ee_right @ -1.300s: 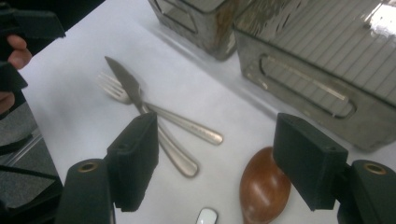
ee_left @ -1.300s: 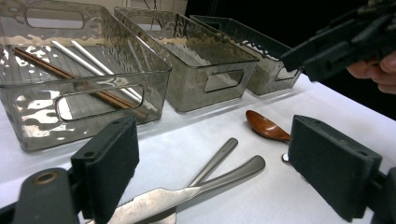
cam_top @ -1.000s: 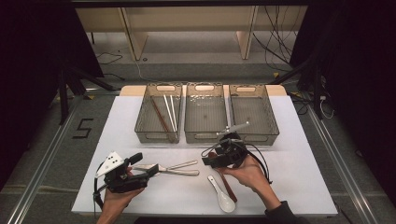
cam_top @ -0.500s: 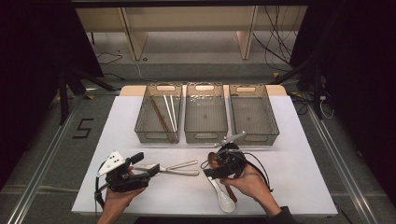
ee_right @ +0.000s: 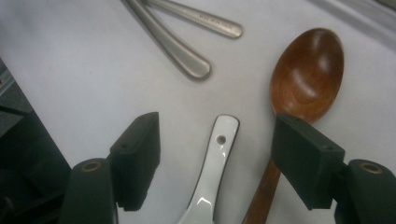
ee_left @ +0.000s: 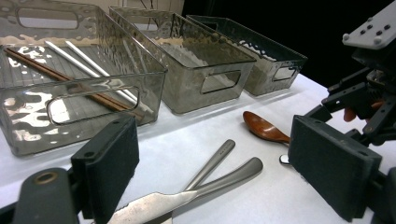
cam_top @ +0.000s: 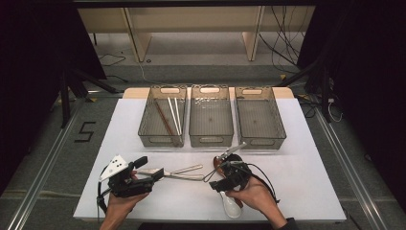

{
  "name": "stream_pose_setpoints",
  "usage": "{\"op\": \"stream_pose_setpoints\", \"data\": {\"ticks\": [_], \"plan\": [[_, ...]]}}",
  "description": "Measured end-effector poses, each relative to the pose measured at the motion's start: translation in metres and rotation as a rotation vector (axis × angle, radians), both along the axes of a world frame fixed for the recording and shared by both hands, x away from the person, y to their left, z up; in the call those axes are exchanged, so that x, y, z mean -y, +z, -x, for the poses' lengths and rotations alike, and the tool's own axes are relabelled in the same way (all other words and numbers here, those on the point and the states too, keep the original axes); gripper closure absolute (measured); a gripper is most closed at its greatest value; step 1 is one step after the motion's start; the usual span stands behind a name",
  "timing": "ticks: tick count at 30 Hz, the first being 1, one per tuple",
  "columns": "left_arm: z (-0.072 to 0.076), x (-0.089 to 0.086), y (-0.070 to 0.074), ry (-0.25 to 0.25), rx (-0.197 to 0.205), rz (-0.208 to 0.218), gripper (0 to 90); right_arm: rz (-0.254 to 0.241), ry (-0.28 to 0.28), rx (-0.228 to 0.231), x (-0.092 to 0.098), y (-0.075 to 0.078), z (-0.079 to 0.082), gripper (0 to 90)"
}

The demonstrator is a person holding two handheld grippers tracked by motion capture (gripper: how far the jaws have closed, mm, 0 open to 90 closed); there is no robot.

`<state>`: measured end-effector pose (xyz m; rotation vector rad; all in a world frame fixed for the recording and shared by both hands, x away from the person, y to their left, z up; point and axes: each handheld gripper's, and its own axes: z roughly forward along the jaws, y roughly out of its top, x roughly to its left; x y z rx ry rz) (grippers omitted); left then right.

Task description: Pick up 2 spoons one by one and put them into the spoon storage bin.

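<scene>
My right gripper hangs open just above the table. A white ceramic spoon's handle lies between its jaws, which have just been closing a little, and no pad touches it. A brown wooden spoon lies beside the handle, its stem passing under the right jaw. In the high view the right gripper is near the front centre. My left gripper is open at the front left. A metal knife blade lies between its pads untouched, next to two metal handles.
Three clear grey bins stand in a row at the back: the left bin holds brown and white chopsticks; the middle bin and the right bin look bare. The white spoon's bowl lies near the table's front edge.
My right gripper has come down and toward the near edge, from beside the bins to over the white and wooden spoons. The left gripper and the metal utensils have stayed put.
</scene>
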<state>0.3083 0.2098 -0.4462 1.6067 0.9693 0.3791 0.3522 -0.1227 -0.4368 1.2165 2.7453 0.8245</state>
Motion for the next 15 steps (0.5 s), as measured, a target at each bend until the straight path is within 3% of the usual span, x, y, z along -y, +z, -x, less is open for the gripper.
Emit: {"op": "stream_pose_setpoints", "data": {"ticks": [15], "plan": [[0.003, 0.000, 0.001, 0.002, 0.006, -0.010, 15.9, 0.079, 0.028, -0.040, -0.003, -0.014, 0.005, 48.1]]}}
